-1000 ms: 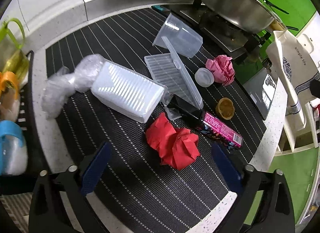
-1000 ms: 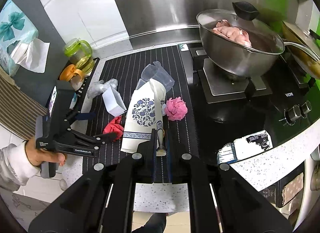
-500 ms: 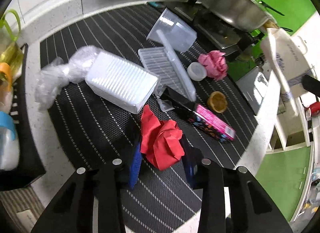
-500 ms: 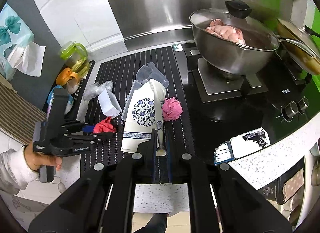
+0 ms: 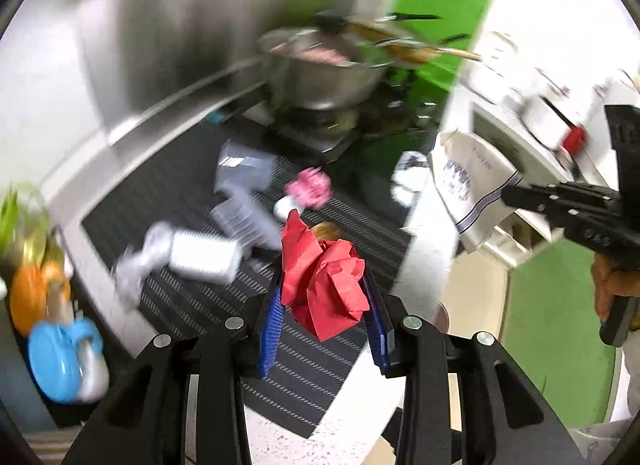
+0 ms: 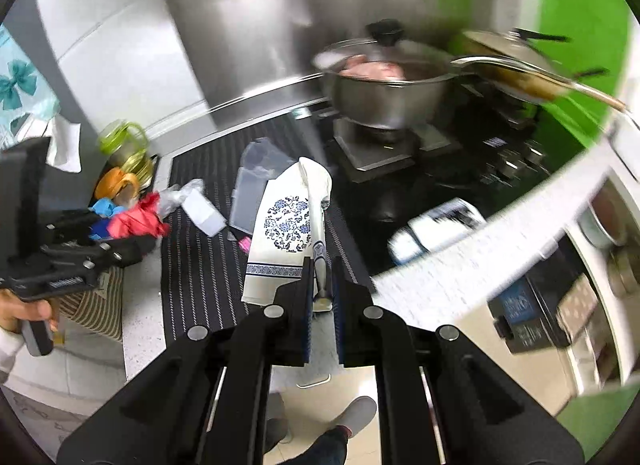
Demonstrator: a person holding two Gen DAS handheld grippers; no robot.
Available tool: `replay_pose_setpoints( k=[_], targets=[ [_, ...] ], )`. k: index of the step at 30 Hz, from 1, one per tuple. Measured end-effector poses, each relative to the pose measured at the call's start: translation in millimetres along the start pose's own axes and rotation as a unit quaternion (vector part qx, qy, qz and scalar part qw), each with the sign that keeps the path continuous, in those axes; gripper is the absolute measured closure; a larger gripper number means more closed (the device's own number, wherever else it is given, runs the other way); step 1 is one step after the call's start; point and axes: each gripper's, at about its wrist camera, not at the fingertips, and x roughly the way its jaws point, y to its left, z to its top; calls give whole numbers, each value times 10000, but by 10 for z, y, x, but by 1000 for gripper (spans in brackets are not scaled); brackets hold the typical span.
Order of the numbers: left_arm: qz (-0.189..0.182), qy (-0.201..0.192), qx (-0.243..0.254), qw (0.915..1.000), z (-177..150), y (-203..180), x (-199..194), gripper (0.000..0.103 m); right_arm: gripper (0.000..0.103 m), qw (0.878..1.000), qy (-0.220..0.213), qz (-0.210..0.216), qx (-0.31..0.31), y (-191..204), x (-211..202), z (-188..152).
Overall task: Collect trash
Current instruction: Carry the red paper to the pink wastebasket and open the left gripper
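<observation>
My left gripper [image 5: 323, 305] is shut on a crumpled red paper [image 5: 324, 281] and holds it above the black striped mat [image 5: 176, 169]; the red paper also shows in the right wrist view [image 6: 138, 221]. My right gripper [image 6: 320, 297] is shut on the edge of a white paper bag with a blue floral print [image 6: 292, 233], which hangs over the counter's front edge. The bag also shows in the left wrist view [image 5: 472, 189]. On the mat lie a pink paper ball [image 5: 310, 187], a white plastic box [image 5: 204, 257] and clear plastic containers [image 5: 244, 173].
A steel pot [image 6: 384, 85] and a pan [image 6: 516, 65] stand on the hob at the back right. Coloured cups [image 6: 120, 181] sit in a rack left of the mat. A printed packet [image 6: 436, 229] lies near the counter's front edge. The view is blurred by motion.
My left gripper closed on the red paper and lifted it off the mat, swinging right. My right gripper moved with the bag toward the counter's front edge.
</observation>
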Motion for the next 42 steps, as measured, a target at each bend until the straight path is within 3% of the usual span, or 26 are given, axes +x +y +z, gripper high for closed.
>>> replay_pose_setpoints(
  k=[6,11,18,24,29,42],
  targets=[
    [-469,-163,729,9961,87,-639,-13,67,95,9947,-223,-663,758,-425,-575,-609],
    [-950,-257,1216,9877,60,-1334,81,66,95,9831,-240,-1157,1396,-925,-937,-1222],
    [-1281,80,1637,9781,-131,-2268,643,66,95,9728,-46,-1482,1780,-1574,-1079,-1885],
    [-1388,522,1785,9727,-307,-2724,1349,66,95,9686,201,-1489,1980,-2077,-880,-2311],
    [-1479,997,2009,9632,-549,-3017,2178,66,95,9616,296,-1638,2181,-2444,-559,-2637],
    [-1656,1796,2525,9362,-1301,-3346,4205,66,95,9433,388,-1887,2705,-3134,592,-3640]
  ],
)
